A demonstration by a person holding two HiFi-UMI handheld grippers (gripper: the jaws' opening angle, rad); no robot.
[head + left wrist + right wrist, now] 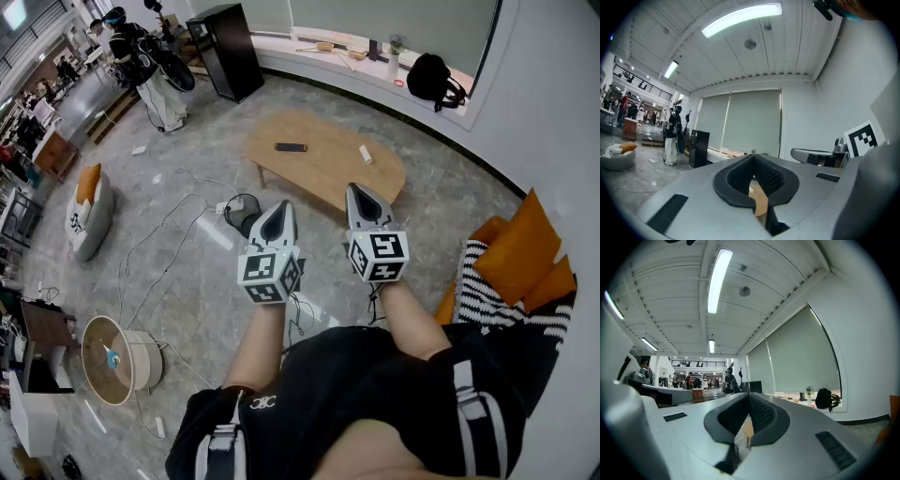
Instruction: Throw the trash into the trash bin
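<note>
Black round trash bin [242, 214] sits on the grey floor [178, 281], left of the light wooden table [323, 164]. Left hand-held gripper [280, 208] and right hand-held gripper [361, 192] are both closed tight, holding nothing.

A person in a black top [375, 394] holds two tools level and side by side over a grey stone floor [178, 272], the left tool [279, 212] and the right tool [364, 195] each with its jaws together. Beyond them stands a low wooden worktop [323, 173] carrying a black remote [291, 147] and a small white object [366, 154], well apart. A small black bin [244, 216] sits on the floor by the worktop's near left end. Orange cushions [516, 248] lie at right, and a black backpack [436, 80] rests on the far window ledge [328, 70]
</note>
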